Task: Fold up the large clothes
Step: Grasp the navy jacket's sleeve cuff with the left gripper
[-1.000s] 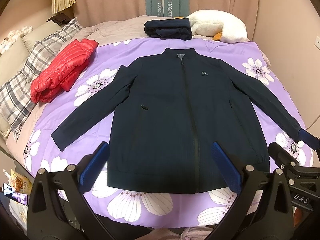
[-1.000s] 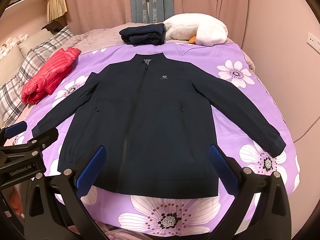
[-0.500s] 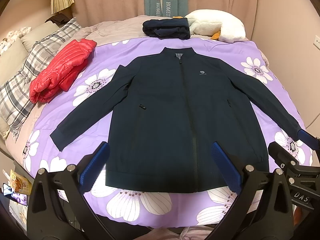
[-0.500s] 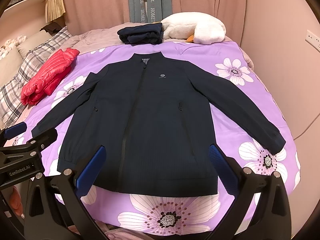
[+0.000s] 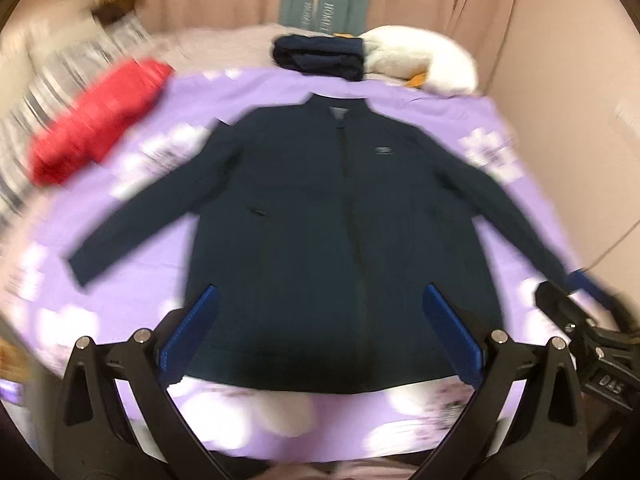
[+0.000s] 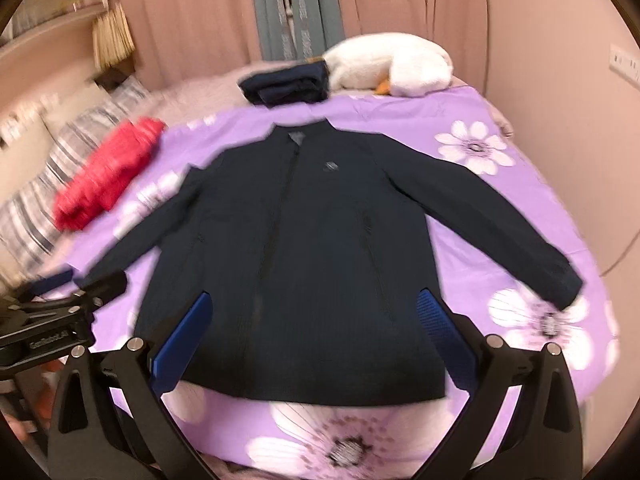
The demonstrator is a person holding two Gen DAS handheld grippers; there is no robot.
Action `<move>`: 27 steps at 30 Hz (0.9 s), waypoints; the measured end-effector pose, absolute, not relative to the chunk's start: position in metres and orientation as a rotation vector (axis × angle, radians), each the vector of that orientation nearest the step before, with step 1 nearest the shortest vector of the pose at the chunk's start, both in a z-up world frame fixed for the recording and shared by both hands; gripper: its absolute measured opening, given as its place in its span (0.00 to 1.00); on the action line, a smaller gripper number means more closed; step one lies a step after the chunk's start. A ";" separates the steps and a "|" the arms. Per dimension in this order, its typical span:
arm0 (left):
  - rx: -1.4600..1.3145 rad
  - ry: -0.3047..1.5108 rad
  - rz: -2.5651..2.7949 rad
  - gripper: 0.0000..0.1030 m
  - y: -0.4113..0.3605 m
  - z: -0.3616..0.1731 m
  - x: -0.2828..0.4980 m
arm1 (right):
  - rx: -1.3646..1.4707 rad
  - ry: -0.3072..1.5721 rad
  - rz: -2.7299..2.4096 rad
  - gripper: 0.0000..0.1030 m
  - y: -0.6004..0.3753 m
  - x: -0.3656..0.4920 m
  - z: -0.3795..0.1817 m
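Across the bed, a purple flowered cover [image 6: 500,208] lies spread, and on it the navy jacket [image 5: 340,220] rests flat, front up, zipped, both sleeves angled outward. My left gripper [image 5: 320,328] and my right gripper [image 6: 312,332] hover above the hem, each with its blue pads spread wide and nothing between them. Beyond the collar sits a folded dark garment [image 6: 286,86] beside a white plush toy [image 6: 388,64]. A red puffer jacket [image 5: 96,120] lies near plaid pillows [image 6: 52,184]. Pink curtains [image 6: 400,0] hang behind. Both views are blurred.
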State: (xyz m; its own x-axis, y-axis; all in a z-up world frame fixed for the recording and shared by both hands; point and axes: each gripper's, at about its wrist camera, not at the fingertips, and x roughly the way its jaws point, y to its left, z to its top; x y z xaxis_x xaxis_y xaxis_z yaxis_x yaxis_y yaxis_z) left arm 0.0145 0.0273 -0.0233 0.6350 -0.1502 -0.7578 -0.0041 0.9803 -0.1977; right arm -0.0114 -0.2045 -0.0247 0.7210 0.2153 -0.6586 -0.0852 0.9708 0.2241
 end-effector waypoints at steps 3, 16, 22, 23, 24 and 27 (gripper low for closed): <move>-0.356 0.822 -0.103 0.98 0.060 -0.042 0.020 | 0.266 0.674 0.238 0.99 -0.211 -0.010 -0.037; -0.870 0.771 0.346 0.98 0.291 -0.161 0.022 | 0.258 0.642 0.543 0.99 -0.155 0.024 -0.062; -1.176 0.697 0.354 0.98 0.361 -0.209 0.014 | 0.151 0.669 0.549 0.99 -0.122 0.032 -0.068; -1.211 0.689 0.352 0.98 0.367 -0.217 0.015 | 0.137 0.670 0.554 0.99 -0.116 0.033 -0.068; -1.224 0.693 0.356 0.98 0.367 -0.222 0.017 | 0.128 0.671 0.557 0.99 -0.113 0.034 -0.070; -1.267 0.669 0.375 0.97 0.377 -0.237 0.023 | 0.099 0.677 0.564 0.99 -0.105 0.037 -0.073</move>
State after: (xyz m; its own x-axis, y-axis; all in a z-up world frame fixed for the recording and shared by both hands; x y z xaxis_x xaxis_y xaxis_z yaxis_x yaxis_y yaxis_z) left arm 0.0228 0.3767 -0.2370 0.7559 -0.0994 -0.6471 -0.6041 0.2749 -0.7480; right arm 0.0370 -0.1047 -0.0730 0.6369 0.5243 -0.5652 -0.4615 0.8466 0.2652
